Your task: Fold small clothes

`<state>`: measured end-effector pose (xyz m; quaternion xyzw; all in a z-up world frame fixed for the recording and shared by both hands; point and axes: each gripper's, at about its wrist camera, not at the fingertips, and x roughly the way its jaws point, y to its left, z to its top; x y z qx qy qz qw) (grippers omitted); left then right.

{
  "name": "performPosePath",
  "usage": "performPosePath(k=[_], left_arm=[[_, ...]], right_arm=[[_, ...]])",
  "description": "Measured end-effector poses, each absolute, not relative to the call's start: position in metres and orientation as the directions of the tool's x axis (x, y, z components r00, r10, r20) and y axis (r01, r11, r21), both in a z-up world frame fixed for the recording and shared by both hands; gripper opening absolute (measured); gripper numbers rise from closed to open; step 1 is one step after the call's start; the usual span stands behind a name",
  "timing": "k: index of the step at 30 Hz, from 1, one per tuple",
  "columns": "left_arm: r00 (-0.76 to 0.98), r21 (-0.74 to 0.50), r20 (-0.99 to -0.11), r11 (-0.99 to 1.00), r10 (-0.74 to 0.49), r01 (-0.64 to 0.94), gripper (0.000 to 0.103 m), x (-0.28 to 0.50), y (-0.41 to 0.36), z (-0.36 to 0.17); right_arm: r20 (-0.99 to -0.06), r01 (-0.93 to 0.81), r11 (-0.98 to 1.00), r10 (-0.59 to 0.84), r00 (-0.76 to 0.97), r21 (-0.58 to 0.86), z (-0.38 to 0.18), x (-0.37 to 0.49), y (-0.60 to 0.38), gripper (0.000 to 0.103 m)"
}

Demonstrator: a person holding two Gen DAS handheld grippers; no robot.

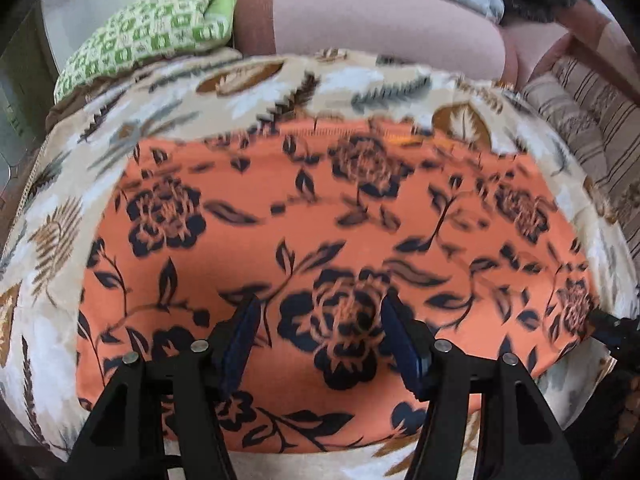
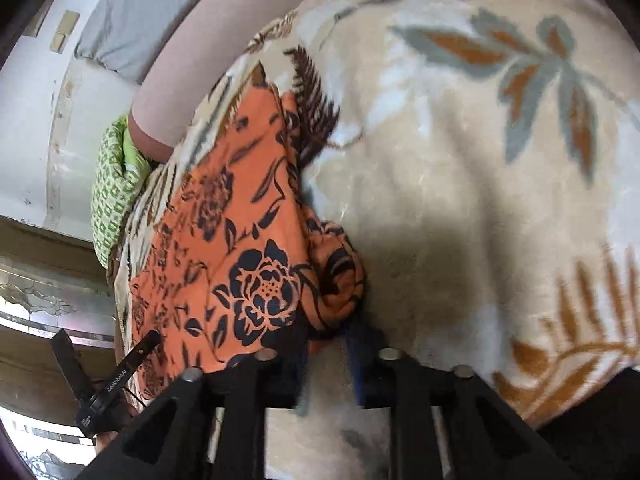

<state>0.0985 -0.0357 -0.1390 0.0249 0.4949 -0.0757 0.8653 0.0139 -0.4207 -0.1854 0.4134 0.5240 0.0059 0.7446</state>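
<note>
An orange garment [image 1: 304,224] with dark flower print lies spread flat on a beige leaf-patterned blanket [image 1: 248,92]. My left gripper [image 1: 318,312] is open, its blue pads apart just above the cloth's near middle. In the right wrist view the same garment [image 2: 224,240] lies at the left, and its bunched edge [image 2: 336,280] sits between the fingers of my right gripper [image 2: 326,340], which is shut on it. The left gripper's body [image 2: 104,392] shows at the lower left of that view, and the right gripper's tip [image 1: 612,328] at the left view's right edge.
A green-and-white patterned pillow [image 1: 152,32] and a pink bolster [image 1: 380,20] lie at the back of the bed. A striped cushion [image 1: 580,120] is at the right. The blanket [image 2: 480,160] extends to the right of the garment.
</note>
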Motion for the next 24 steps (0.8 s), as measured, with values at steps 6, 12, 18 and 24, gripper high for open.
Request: performPosePath(k=[6,12,18,24], left_arm=[[0.457,-0.008,-0.886,0.988,-0.08,0.157,0.064,0.108,-0.041,-0.161],[0.469,-0.023,-0.878,0.989,-0.09,0.147,0.066,0.107,-0.039,-0.162],[0.474,-0.027,-0.875,0.988,-0.099,0.155,0.07,0.106,-0.039,-0.164],[0.479,-0.044,-0.869,0.985,-0.121,0.169,0.072,0.106,-0.035,-0.165]], right_arm=[[-0.68,0.317,0.634,0.479,0.555,0.706,-0.155,0.053,-0.449,0.076],[-0.649,0.254,0.612,0.598,0.471,0.749,-0.189,0.142,-0.441,0.076],[-0.688,0.281,0.631,0.618,0.38,0.723,-0.221,0.184,-0.427,0.073],[-0.75,0.195,0.756,0.513,0.417,0.625,-0.185,0.184,-0.407,0.014]])
